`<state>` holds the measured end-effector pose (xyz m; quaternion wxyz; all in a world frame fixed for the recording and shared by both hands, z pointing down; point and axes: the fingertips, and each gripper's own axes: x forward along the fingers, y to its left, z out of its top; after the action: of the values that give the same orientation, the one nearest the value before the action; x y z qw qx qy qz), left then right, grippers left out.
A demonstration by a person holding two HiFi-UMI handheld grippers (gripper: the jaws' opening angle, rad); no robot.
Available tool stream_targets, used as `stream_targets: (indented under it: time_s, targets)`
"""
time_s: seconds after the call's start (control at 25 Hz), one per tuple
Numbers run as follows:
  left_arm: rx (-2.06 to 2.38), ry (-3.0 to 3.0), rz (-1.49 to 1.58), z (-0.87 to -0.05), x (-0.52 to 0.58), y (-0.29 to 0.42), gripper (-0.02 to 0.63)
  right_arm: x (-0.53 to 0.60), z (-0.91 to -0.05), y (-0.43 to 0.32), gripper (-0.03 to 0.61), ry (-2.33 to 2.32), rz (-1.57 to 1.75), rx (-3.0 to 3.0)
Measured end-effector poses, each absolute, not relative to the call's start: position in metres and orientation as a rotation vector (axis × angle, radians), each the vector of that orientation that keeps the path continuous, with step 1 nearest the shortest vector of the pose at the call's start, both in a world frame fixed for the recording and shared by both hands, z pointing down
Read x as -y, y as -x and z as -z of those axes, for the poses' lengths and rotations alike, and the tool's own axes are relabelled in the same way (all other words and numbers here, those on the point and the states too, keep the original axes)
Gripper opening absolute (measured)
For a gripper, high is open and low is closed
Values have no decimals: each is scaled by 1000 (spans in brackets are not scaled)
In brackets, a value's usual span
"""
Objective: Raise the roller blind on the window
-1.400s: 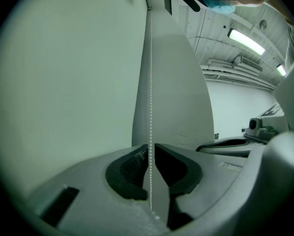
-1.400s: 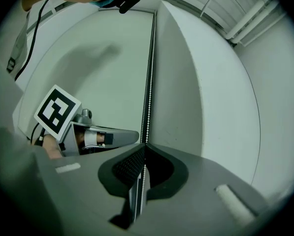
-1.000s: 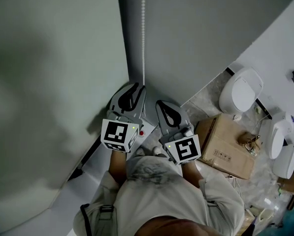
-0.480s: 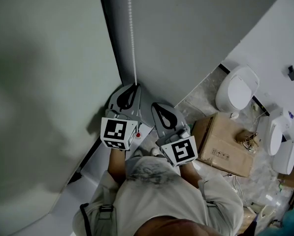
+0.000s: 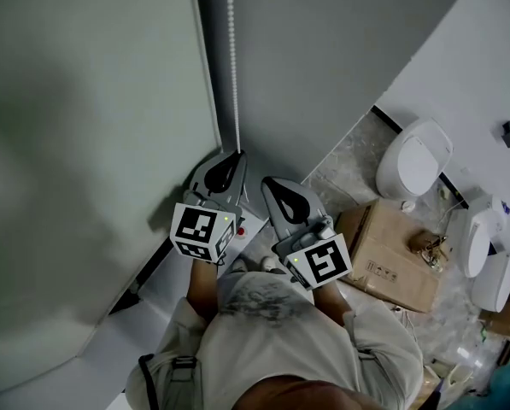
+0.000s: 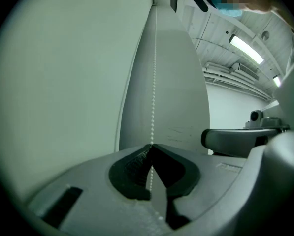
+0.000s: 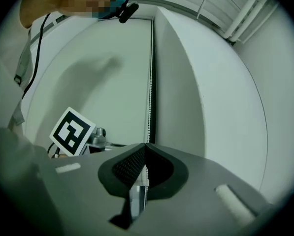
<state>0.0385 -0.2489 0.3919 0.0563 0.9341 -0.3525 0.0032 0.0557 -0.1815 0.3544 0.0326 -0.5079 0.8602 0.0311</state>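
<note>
The pale roller blind (image 5: 84,143) covers the window at the left. Its white bead chain (image 5: 232,58) hangs along the blind's right edge, beside the grey window reveal. In the head view my left gripper (image 5: 237,155) meets the chain's lower end. In the left gripper view its jaws have just been closing, and the left gripper (image 6: 151,145) now pinches the bead chain (image 6: 154,82) at its tips. My right gripper (image 5: 266,180) sits just beside the left one. The right gripper (image 7: 146,144) is shut too, with the bead chain (image 7: 149,92) running in between its pads.
On the marble floor to the right lie a cardboard box (image 5: 391,250) and white toilets (image 5: 417,156), with more white fixtures (image 5: 485,246) beyond. The person's torso (image 5: 272,331) fills the bottom of the head view. The grey reveal wall (image 5: 323,75) stands right behind the chain.
The left gripper's jaws have closed from wide apart onto the bead chain. Both grippers have stayed almost in place.
</note>
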Motion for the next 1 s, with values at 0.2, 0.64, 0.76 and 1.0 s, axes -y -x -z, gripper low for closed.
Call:
stream_targets:
  time_s: [0.2,0.64,0.76,1.0]
  targets:
    - [1047,-2836,-15,-394,226,-34,11,173,-344,-43,11,1477,-96,-2692]
    - [1084,-2841,-11,-394,186,-19,11,163,-306,-15,54,1306,-110,-2788]
    - [1090,-2836,-9,-394,180,-14,11,165,-293,-9,64,1275,-132,-2789]
    - [1087,-2817,-7,-399,176,-13,11,173,-264,-2,75,1245,-210,-2791]
